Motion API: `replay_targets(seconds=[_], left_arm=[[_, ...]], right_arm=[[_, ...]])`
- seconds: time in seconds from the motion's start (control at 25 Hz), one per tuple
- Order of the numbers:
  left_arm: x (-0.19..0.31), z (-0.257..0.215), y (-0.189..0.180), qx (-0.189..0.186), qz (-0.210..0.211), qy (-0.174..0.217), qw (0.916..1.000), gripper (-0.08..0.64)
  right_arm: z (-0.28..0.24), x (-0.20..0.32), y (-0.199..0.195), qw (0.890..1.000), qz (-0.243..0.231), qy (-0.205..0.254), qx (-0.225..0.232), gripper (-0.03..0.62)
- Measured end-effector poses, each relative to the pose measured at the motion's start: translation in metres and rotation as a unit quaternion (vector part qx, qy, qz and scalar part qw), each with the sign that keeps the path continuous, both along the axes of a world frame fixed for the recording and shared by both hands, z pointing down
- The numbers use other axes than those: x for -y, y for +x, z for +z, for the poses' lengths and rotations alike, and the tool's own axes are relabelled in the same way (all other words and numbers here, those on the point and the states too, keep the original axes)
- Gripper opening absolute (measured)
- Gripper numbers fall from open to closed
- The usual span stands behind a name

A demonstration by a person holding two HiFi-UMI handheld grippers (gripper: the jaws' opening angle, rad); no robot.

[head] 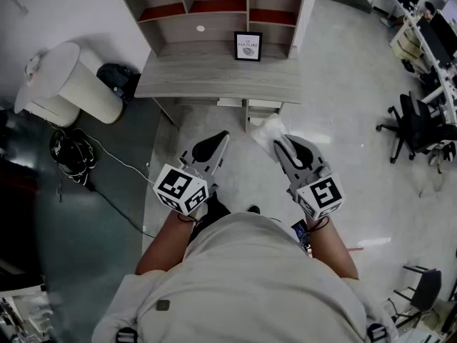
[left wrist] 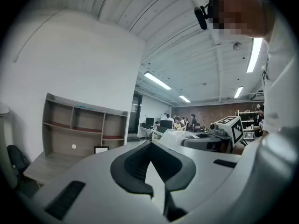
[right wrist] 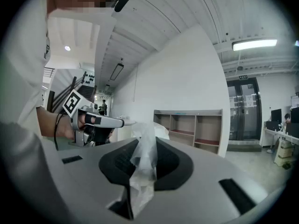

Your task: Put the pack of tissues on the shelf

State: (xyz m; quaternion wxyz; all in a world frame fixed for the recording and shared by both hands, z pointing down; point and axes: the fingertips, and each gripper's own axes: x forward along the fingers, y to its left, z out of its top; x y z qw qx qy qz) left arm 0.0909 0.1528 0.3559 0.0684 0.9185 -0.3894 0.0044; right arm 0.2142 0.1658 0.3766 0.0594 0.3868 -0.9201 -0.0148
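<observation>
Fingers [right wrist: 170,167] of the right gripper [head: 280,146] are clamped on the crinkled clear wrapper of the pack of tissues [head: 265,133]. The pack hangs in the air at their tips, above the floor and just in front of the wooden desk [head: 214,84]. Beside it, the left gripper [head: 219,140] has its fingers pressed together with nothing between them. On the desk stands the shelf [head: 214,7], with a small framed picture [head: 248,46] at its foot.
</observation>
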Motion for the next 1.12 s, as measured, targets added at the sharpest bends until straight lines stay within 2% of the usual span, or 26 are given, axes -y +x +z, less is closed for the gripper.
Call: replay_targets(seconds=[0.28,0.6,1.12], left_arm=[[0.001,0.003,-0.004,-0.001,-0.001,-0.001,1.0000,0.014],[0.008,0.008,-0.021,-0.005,-0.003,-0.009,0.9999,0.014],[0.050,0.019,-0.085,-0.020,-0.018,-0.017,0.9995,0.014]], right_arm=[[0.005,0.004,0.002,1.000,0.007,-0.003,0.001,0.080],[0.009,0.015,-0.014,1.000,0.003,-0.007,-0.010,0.080],[0.015,0.059,-0.072,1.000,-0.005,-0.018,-0.013,0.083]])
